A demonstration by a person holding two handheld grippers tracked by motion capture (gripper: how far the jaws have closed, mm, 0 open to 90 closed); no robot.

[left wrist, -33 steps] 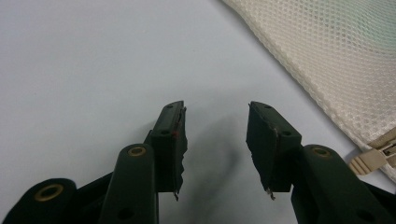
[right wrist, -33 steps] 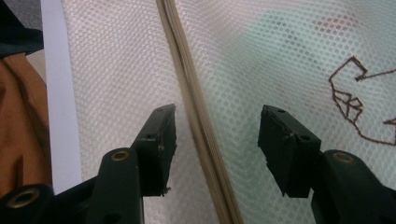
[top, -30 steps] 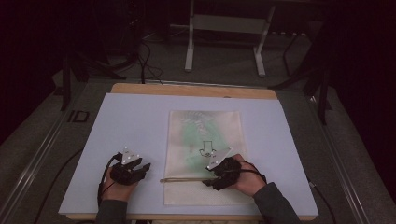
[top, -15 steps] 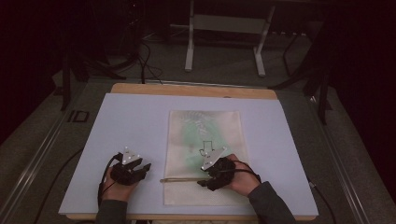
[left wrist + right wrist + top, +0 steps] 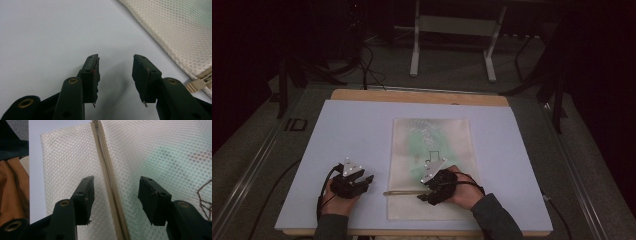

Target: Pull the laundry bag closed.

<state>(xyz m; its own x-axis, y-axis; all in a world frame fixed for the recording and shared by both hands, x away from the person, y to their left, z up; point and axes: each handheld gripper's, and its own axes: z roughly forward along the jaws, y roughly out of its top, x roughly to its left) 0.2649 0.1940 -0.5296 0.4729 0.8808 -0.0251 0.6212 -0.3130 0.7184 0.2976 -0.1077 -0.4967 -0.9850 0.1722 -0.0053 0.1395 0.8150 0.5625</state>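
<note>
No word, number or brand can be read anywhere: the dark outline drawn on the mesh bag [image 5: 430, 150] is a shape rather than lettering, and the small dark frame on the floor left of the table [image 5: 352, 125] is too small to make out

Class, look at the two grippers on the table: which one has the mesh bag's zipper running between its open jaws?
The right gripper: its jaws straddle the zipper of the mesh bag. The left gripper is open over bare table beside the bag.
</note>
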